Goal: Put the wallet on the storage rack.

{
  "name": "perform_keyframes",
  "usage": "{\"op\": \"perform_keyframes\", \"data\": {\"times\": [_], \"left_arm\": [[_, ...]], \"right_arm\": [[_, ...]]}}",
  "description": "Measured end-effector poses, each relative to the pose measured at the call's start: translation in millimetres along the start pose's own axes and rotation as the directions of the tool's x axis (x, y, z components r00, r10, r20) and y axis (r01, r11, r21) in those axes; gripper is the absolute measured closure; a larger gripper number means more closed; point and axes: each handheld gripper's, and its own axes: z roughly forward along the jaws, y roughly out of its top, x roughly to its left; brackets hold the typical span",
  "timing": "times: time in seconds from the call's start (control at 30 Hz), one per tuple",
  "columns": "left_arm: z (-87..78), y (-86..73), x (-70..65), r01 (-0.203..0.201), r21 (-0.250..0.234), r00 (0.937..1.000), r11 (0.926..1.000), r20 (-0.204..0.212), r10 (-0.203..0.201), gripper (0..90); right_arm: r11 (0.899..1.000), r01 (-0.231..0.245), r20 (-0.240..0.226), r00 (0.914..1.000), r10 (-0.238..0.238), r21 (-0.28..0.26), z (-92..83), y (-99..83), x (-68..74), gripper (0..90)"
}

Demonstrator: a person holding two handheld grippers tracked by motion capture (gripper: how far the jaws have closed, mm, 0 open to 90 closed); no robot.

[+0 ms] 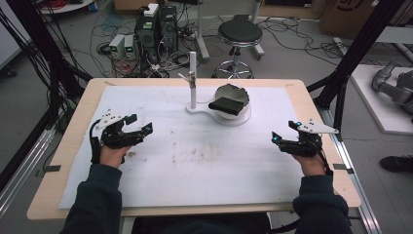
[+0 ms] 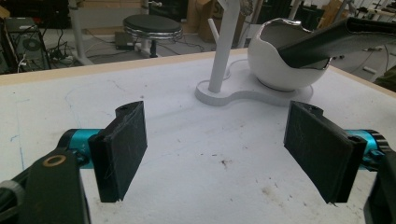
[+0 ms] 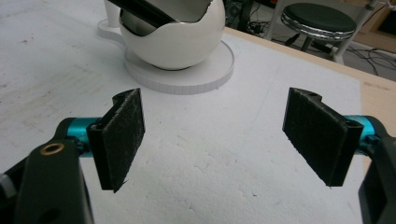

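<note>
A white egg-shaped bowl (image 1: 238, 92) stands on a flat white base (image 1: 200, 111) at the back middle of the table, with a dark flat object (image 1: 227, 105) lying across its opening. A white upright post (image 1: 193, 80) rises from the same base, to the left of the bowl. My left gripper (image 1: 142, 128) rests at the table's left, open and empty, its jaws pointing toward the bowl (image 2: 280, 65) and the post (image 2: 224, 51). My right gripper (image 1: 281, 138) sits at the table's right, open too, with nothing between its pads (image 3: 122, 135). The bowl (image 3: 177, 42) lies ahead of it.
A white foam sheet (image 1: 195, 161) with brown stains covers the wooden table (image 1: 68, 146). Behind the table are a black stool (image 1: 239, 34), computer towers (image 1: 156, 27) and loose cables on the floor. Black frame posts flank the table, and a grey machine (image 1: 395, 85) stands at the right.
</note>
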Motion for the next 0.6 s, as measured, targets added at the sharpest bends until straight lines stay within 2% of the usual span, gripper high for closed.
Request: {"op": "perform_keyframes", "data": {"times": [0.23,0.6], "left_arm": [[0.0,-0.4,-1.8,-0.006,0.001,0.9999,1.0000,0.009,0.006,21.3],[0.1,-1.1,-1.2,-0.003,0.000,1.0000,1.0000,0.004,0.003,21.3]], "right_arm": [[1.000,-0.011,0.006,0.9999,0.011,-0.005,-2.8,-0.3,2.2,21.2],[1.000,-0.027,0.010,0.9996,0.027,-0.008,-2.3,-3.2,-2.8,21.1]]}}
